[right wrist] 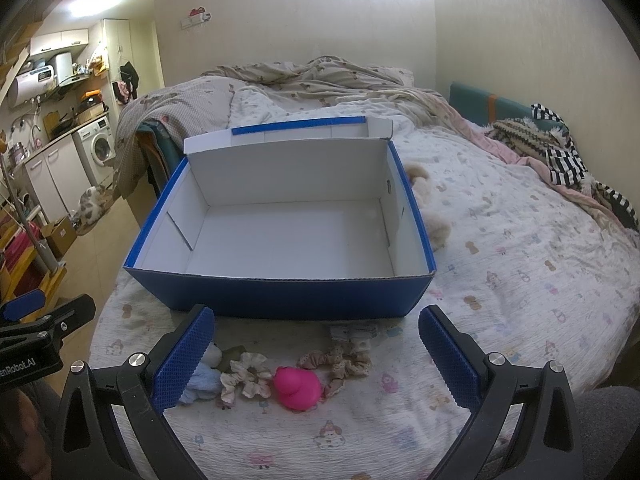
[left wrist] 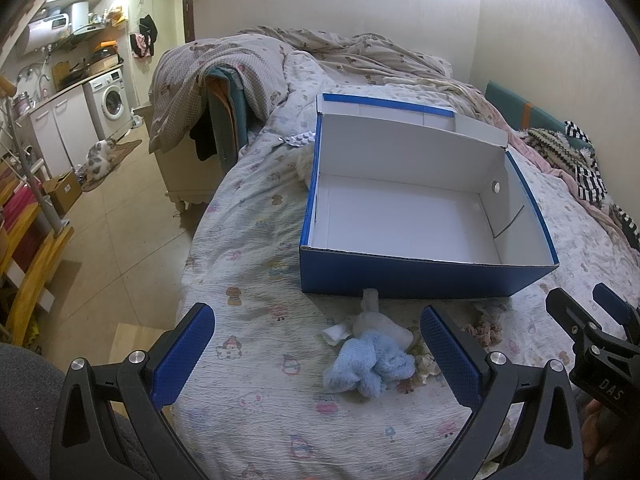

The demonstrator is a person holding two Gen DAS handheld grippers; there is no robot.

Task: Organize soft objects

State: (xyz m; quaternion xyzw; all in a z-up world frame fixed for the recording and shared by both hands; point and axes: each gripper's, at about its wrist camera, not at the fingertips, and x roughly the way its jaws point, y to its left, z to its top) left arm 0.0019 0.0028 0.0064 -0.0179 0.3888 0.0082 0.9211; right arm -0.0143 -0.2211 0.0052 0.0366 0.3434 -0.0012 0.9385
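Observation:
An open blue box (left wrist: 420, 278) (right wrist: 280, 296) with a white, empty inside stands on the bed. In front of it lie a fluffy light-blue cloth (left wrist: 370, 366) (right wrist: 200, 384), a white rolled cloth (left wrist: 376, 322), pale scrunchies (right wrist: 244, 378) (right wrist: 344, 358) and a pink rubber duck (right wrist: 297, 388). My left gripper (left wrist: 316, 354) hovers open above the blue cloth. Over the duck and scrunchies my right gripper (right wrist: 316, 354) is open, holding nothing. A beige plush toy (right wrist: 430, 208) lies right of the box.
The bed edge (left wrist: 188, 276) drops to a tiled floor on the left. A rumpled quilt (right wrist: 304, 76) covers the far end of the bed, striped clothes (right wrist: 560, 156) lie far right. A cat (left wrist: 100, 158) sits by the washing machine (left wrist: 110, 100).

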